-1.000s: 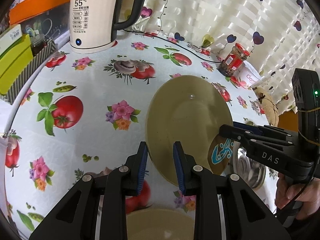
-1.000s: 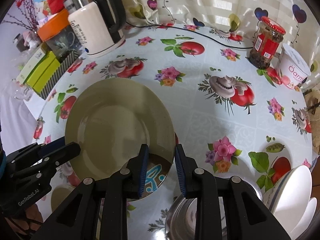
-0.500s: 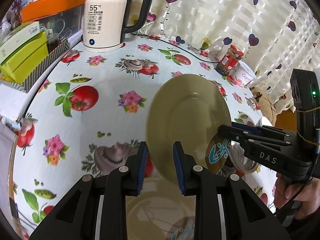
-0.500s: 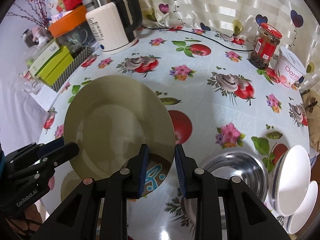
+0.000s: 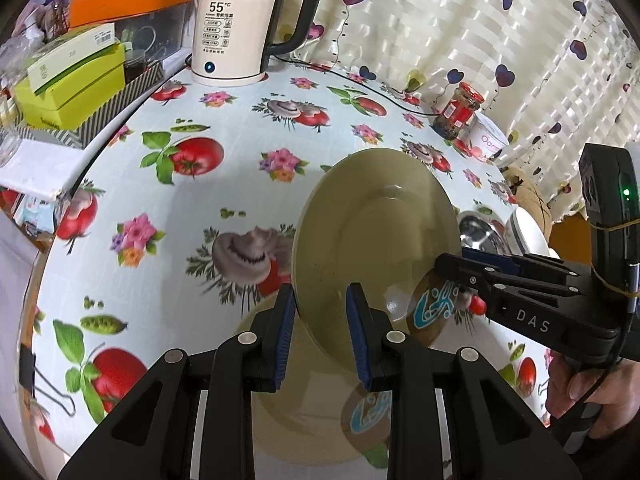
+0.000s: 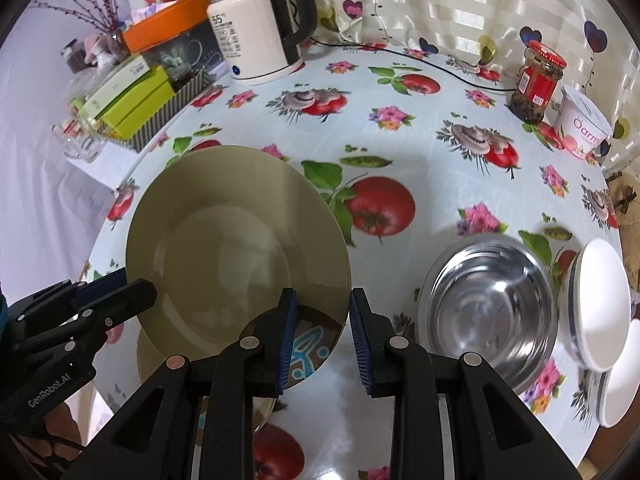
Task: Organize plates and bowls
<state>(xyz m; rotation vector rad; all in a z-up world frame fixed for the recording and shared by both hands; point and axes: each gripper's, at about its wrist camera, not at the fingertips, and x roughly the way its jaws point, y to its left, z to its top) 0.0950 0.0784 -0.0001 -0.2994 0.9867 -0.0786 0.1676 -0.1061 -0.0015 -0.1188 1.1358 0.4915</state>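
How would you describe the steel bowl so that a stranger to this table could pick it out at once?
Start at the table with its tomato-and-mushroom cloth, then look to the near right edge, beside the white bowls stacked on their sides. The steel bowl sits upright just left of them. It is the only shiny metal dish; the plate is matte olive.

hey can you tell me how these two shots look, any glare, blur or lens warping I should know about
Left wrist view: strong fisheye bending of the table edge, dark vignette corners, a small glare spot on the green plate. Right wrist view: the same warping, the steel bowl looks smeared with bright reflections, and there is glare on the tablecloth near the bottom; the kettle is sharp.
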